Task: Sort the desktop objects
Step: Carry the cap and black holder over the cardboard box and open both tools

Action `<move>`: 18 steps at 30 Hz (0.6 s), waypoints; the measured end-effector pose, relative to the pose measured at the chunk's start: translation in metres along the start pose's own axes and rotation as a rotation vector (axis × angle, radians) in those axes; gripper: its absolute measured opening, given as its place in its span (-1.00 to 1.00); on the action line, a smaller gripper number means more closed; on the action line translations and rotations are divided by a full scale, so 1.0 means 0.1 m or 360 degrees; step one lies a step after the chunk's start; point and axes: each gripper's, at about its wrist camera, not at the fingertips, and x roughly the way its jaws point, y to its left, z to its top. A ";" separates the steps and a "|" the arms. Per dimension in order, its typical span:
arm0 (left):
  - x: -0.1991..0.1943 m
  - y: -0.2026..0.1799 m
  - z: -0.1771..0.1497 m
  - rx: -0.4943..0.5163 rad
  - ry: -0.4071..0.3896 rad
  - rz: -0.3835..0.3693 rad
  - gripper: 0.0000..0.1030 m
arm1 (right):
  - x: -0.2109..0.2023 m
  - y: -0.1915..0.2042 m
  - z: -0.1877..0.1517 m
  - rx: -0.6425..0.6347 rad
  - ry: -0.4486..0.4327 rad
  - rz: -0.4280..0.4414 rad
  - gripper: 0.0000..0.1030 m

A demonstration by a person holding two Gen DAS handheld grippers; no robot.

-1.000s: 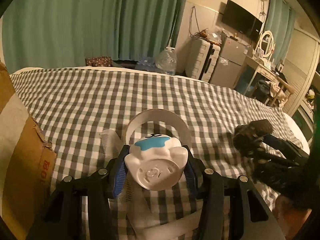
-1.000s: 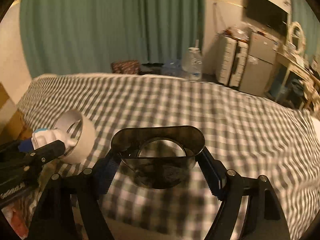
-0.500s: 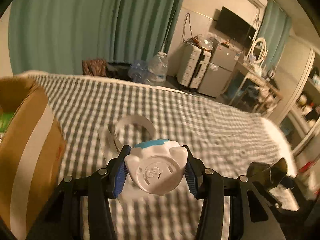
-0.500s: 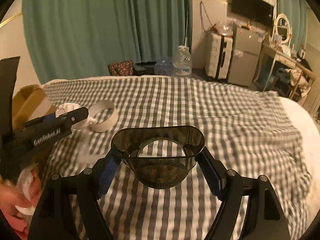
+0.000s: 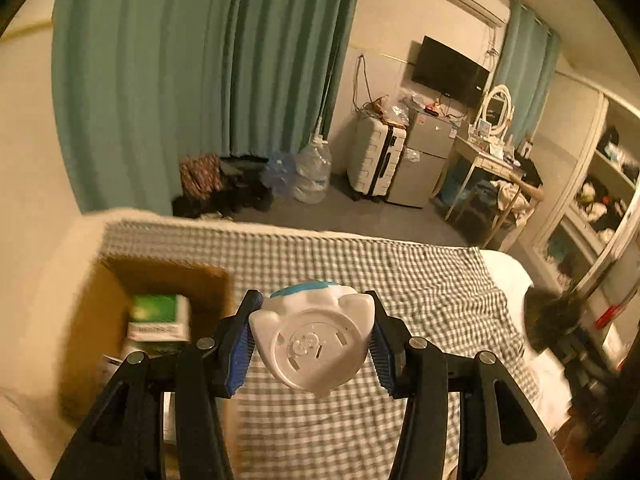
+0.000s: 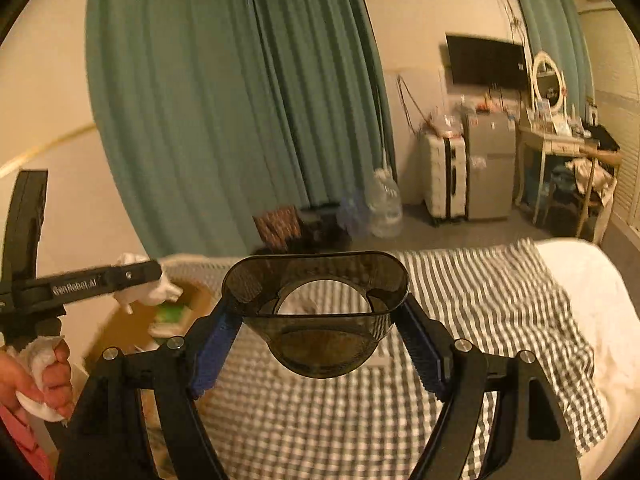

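A white toy figure (image 5: pixel 310 350) with a blue top and a round base sits between blue pads, and my left gripper (image 5: pixel 312 338) is shut on it, high above the checked bedspread (image 5: pixel 400 280). An open cardboard box (image 5: pixel 172 276) lies below and to the left, holding a green packet (image 5: pixel 158 316). My right gripper (image 6: pixel 318 346) is shut on a smoky dark oval cup (image 6: pixel 320 320), also well above the bed. In the right wrist view the left gripper (image 6: pixel 138 280) and its toy (image 6: pixel 150 290) hover over the box (image 6: pixel 120 332). A hand (image 6: pixel 36 376) grips the left handle.
Beyond the bed's far edge the floor holds a water jug (image 5: pixel 314 170), a white suitcase (image 5: pixel 374 162), a small fridge (image 5: pixel 420 164) and a cluttered dressing table (image 5: pixel 488 160). Green curtains (image 5: pixel 200 80) hang behind. The right gripper shows as a dark blur (image 5: pixel 560 320).
Both grippers have risen a good way with their objects still held. The white ring and comb on the bedspread have dropped out of view, and the box's open top now shows.
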 end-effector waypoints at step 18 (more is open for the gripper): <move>0.23 1.46 -0.84 -0.0082 0.0154 0.0403 0.00 | 0.70 1.86 -0.29 -0.0203 0.0286 0.0540 0.51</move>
